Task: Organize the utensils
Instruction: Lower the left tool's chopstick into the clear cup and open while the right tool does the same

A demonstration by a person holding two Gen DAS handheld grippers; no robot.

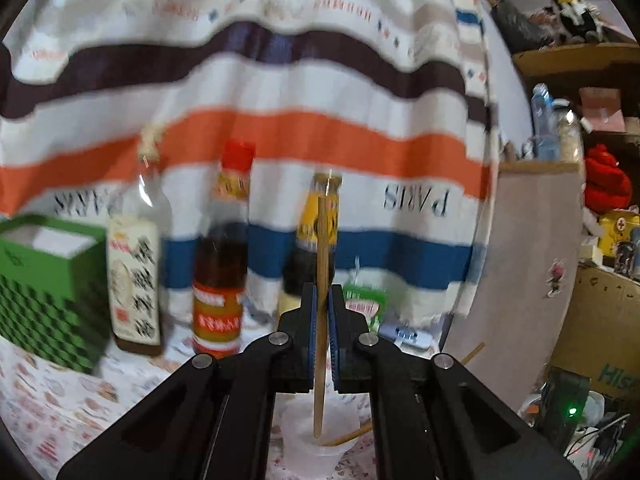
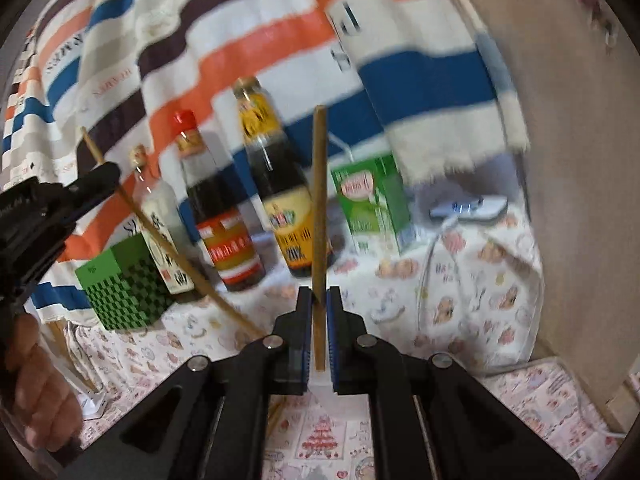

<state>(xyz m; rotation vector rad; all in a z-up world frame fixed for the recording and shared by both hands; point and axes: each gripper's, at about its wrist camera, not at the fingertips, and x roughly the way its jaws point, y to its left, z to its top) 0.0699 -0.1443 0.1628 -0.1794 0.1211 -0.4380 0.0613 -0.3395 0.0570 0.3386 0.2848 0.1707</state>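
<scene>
Chopsticks: we clench one thin wooden chopstick point(image 1: 321, 320) upright in our left gripper point(image 1: 321, 312), another wooden chopstick point(image 2: 319, 240) in our right gripper point(image 2: 319, 312); ahead, sauce bottles point(image 2: 276, 184) on patterned white tablecloth point(image 2: 460, 304), striped hanging cloth point(image 1: 280, 80) behind.

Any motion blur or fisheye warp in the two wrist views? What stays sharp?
Left wrist: striped cloth and bottles smeared, stripes bowed by fisheye; tool and chopstick sharp. Right wrist: cloth and green carton blurred; tool crisp.
</scene>
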